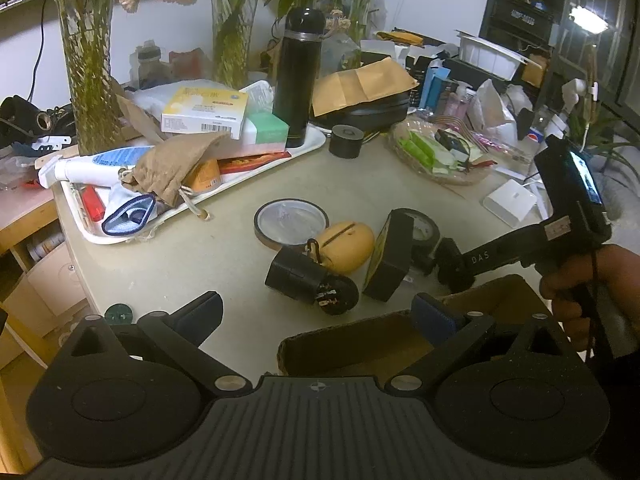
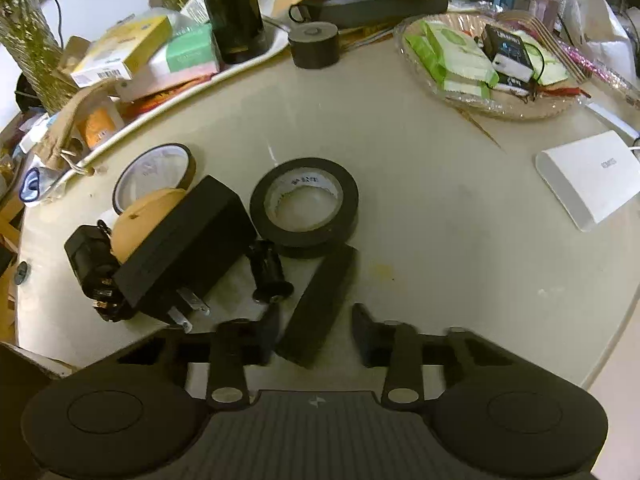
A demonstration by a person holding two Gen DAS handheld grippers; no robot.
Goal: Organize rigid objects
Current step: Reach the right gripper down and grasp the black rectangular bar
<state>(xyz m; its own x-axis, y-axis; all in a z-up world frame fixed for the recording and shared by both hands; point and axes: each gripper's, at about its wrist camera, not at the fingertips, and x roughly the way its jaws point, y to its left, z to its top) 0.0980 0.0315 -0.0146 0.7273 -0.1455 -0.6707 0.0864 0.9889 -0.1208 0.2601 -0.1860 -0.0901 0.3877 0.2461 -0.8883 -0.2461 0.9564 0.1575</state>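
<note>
Left gripper (image 1: pixel 316 312): jaws wide, over cardboard box (image 1: pixel 360 344) rim; right gripper (image 2: pixel 316 332): jaws wide around black bar (image 2: pixel 320 300) (lying near tape roll (image 2: pixel 304 204))

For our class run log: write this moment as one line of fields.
left gripper: open, over cardboard box | right gripper: open, around black bar | tape roll: flat on table

Background: tall black cylindrical flask (image 1: pixel 298 80) upright on white plastic tray (image 1: pixel 316 145); clear glass dish (image 2: pixel 436 94) of green packets; flat white box (image 2: pixel 588 178) at table edge.
</note>
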